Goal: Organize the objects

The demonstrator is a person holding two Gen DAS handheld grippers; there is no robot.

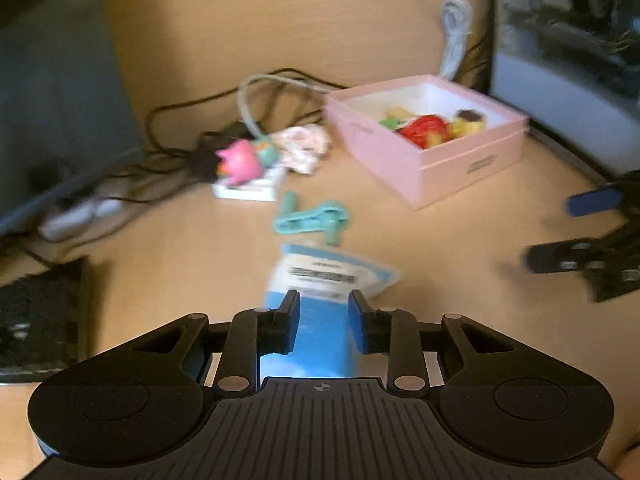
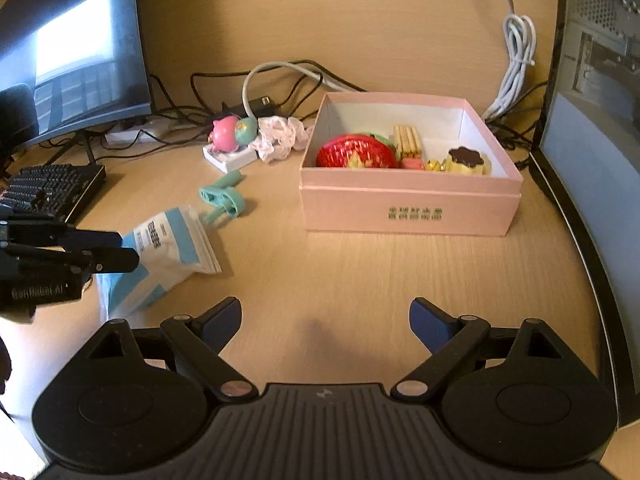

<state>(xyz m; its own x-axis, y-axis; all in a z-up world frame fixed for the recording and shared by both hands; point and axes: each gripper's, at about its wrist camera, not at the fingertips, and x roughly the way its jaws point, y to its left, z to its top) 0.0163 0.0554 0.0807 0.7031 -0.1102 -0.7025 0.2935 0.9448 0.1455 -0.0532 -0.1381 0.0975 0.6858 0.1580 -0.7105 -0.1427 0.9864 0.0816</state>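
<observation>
My left gripper [image 1: 324, 320] is shut on a blue and white pouch [image 1: 320, 300] and holds its near end; the same pouch [image 2: 160, 256] shows in the right wrist view with the left gripper [image 2: 124, 250] on it. My right gripper [image 2: 325, 324] is open and empty over the bare desk in front of the pink box [image 2: 408, 200]. The box [image 1: 432, 160] holds a red strawberry [image 2: 356, 154], biscuit sticks [image 2: 408, 140] and a pudding toy [image 2: 466, 160]. A teal clip [image 1: 316, 218] lies beyond the pouch.
A pink toy [image 2: 226, 132] on a white base, a teal ball [image 2: 246, 128] and a crumpled cloth [image 2: 280, 136] sit left of the box. Cables [image 2: 280, 76] run along the back. A monitor [image 2: 72, 52] and keyboard [image 2: 52, 188] stand left, a computer case [image 2: 600, 80] right.
</observation>
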